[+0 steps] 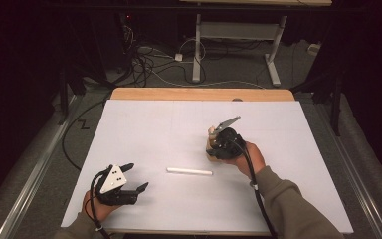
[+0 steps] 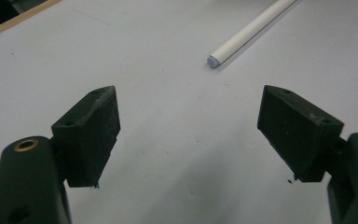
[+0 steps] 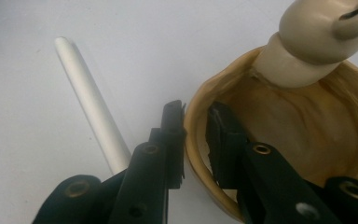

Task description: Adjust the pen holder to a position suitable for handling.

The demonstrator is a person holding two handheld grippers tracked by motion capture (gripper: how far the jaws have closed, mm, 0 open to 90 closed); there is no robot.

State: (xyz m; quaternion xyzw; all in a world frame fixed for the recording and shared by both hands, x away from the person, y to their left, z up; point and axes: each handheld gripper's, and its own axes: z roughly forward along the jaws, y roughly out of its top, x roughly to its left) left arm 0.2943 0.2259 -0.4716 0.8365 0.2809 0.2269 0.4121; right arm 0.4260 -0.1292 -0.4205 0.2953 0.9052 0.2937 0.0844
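While the right tongs (image 3: 196, 140) pinch the wooden bowl's (image 3: 279, 135) rim right of centre | step: carrying bowl over tabletop (image 1: 144, 124) | left tongs (image 2: 186, 135) spread, lower left | white rod (image 1: 189, 172) centre | next: set bowl down gently.

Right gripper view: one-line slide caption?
Right gripper clamps the wooden bowl's rim, white rod lying alongside.

Olive-grey sleeves (image 1: 298, 209), black grippers, brass-ringed screw holes, trailing black cables
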